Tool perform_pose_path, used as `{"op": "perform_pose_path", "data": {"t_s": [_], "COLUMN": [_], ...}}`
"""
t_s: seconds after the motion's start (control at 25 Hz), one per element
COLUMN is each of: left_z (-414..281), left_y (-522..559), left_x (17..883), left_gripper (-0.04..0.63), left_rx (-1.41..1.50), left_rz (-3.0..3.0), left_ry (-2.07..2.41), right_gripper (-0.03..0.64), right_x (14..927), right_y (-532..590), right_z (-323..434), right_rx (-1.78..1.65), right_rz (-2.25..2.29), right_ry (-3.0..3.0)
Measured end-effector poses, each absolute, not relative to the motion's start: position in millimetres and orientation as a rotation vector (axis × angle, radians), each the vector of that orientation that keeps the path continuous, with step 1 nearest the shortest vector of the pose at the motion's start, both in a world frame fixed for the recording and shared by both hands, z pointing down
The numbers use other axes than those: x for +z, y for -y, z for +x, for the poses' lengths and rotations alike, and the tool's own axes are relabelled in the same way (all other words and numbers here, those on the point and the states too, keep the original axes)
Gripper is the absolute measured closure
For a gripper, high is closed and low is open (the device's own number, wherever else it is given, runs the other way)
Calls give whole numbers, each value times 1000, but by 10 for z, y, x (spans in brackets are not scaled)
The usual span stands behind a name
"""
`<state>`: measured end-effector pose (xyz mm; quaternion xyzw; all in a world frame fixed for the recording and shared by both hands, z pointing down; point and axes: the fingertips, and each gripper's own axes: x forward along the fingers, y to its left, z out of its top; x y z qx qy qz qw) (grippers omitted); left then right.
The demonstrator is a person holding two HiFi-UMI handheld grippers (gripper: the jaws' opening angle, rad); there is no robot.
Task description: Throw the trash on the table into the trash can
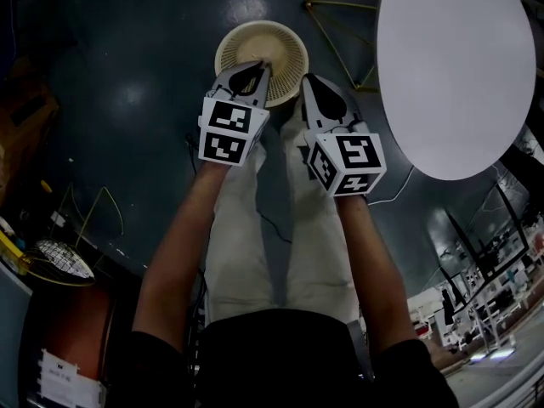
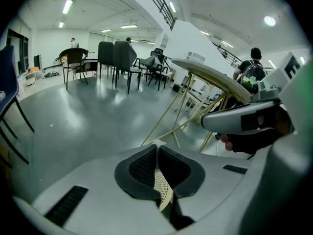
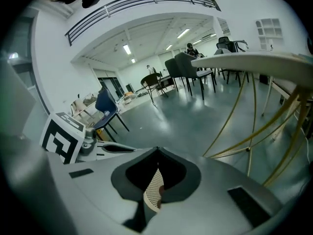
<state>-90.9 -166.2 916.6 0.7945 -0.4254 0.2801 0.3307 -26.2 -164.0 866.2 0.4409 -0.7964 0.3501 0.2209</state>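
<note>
Trash can [image 1: 282, 42] rim clamped in fingers of left gripper [image 1: 253, 66], right gripper [image 1: 308, 80]; table [image 1: 459, 75] edge near right.

Upper middle of the head view: left gripper [image 1: 255, 66] and right gripper [image 1: 311, 82], both pale grey shells with dark ribbed pads [image 2: 142, 169] inside. Each wears a white marker cube [image 1: 226, 131] with bold black squares. Lower down, a black short-sleeved top [image 1: 280, 355] and light beige trousers [image 1: 246, 245].

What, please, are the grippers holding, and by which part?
Apparently the mesh trash can, by its near rim: left gripper and right gripper each have jaws shut on it.
</note>
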Motion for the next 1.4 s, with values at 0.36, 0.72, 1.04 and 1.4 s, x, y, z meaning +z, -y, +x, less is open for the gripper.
{"op": "perform_pose_path", "data": {"t_s": [0.36, 0.72, 1.04, 1.4], "left_z": [-946, -1049, -1076, -1156], "left_y": [1511, 1412, 1382, 1346], "left_x": [9872, 10531, 10859, 11097], "left_gripper": [578, 578, 577, 477], "left_rx": [761, 769, 781, 769], "left_rz": [2050, 1996, 1966, 1899], "left_ry": [1062, 1061, 1062, 1073], "right_gripper": [598, 598, 598, 598], "right_x": [9340, 9902, 10192, 10326], "right_y": [1537, 1478, 1458, 1415], "right_z": [-294, -404, -370, -423], "right_rx": [999, 1024, 1031, 1040], "right_rz": [1207, 1179, 1178, 1155], "right_ry": [2156, 2136, 2114, 2119]}}
